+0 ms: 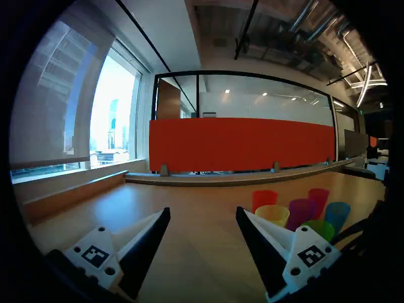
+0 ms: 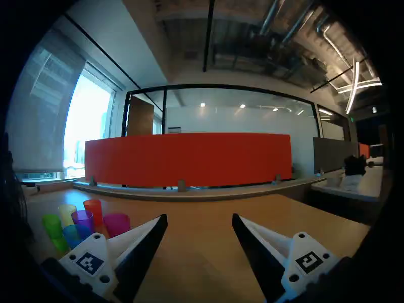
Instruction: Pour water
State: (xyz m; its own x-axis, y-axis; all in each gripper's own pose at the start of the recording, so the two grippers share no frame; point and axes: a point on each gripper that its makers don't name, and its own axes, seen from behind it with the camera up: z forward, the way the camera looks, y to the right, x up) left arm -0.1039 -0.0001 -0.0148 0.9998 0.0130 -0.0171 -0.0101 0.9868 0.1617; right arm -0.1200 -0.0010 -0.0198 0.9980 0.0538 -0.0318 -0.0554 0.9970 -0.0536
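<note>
Standing on the table: a cluster of six upright translucent plastic cups (image 1: 301, 209) in red, yellow, purple, magenta, blue and green, touching or just beside one another on the light wooden tabletop (image 1: 202, 262).
Cups from the left gripper view: near right, the yellow and green ones partly hidden behind the white finger (image 1: 283, 242) on that side.
Cups from the right gripper view: near left (image 2: 82, 220), partly behind the finger on that side.
Left gripper (image 1: 202, 209): claw spread wide, gripping nothing, bare wood ahead.
Right gripper (image 2: 199, 217): claw equally wide, gripping nothing, bare wood ahead.
In the way: a black cable (image 1: 361, 227) at near right, just beside the blue and green cups.
Far edge: a long red divider panel (image 1: 242, 144) runs along the table's far side on small grey feet, with a glass wall behind it.
Left edge: a low wooden ledge under a bright window (image 1: 113, 116).
Right edge: the tabletop ends at far right; a white neighbouring desk (image 2: 363, 184) stands well apart.
Open room: broad free wood between the grippers and the divider.
Markings: black-and-white square code tags (image 1: 96, 255) on the fingers.
</note>
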